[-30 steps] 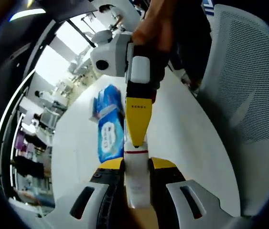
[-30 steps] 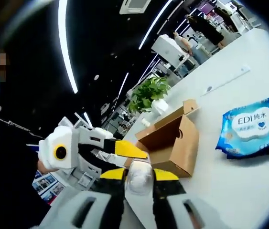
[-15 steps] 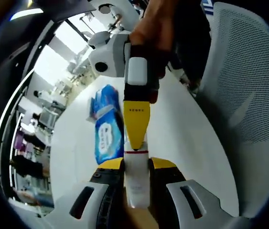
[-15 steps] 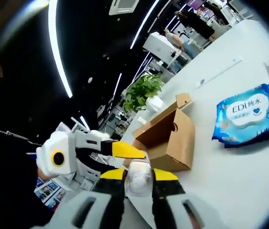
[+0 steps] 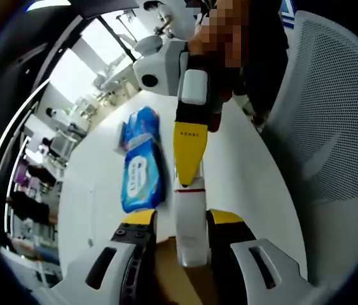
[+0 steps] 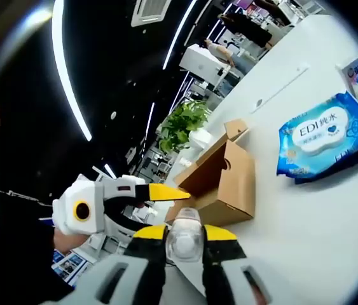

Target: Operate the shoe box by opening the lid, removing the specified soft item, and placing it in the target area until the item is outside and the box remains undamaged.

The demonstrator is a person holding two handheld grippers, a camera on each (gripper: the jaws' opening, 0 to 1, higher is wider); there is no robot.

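A white soft item [image 5: 190,222] with a red stripe stands between my left gripper's [image 5: 183,220] jaws. They are open, with a narrow gap on the item's left side. My right gripper [image 5: 188,181] comes down from above, its yellow finger [image 5: 188,146] on the item's upper end. In the right gripper view the item [image 6: 184,238] looks pale and translucent, and my right gripper [image 6: 184,232] is shut on it. The left gripper's yellow finger [image 6: 161,191] sits just above and left of it. Behind, the brown cardboard box [image 6: 229,184] lies open on the white table [image 6: 306,222].
A blue wet-wipes pack [image 6: 325,136] lies right of the box, and shows again [image 5: 142,175] with a second blue pack [image 5: 137,130] beyond it. A white mesh chair [image 5: 331,127] stands at the table's right edge. A potted plant [image 6: 182,124] is behind the box.
My left gripper's jaws have spread apart from the white item, which they were clamping before. The right gripper still holds it. Both views have shifted a little.
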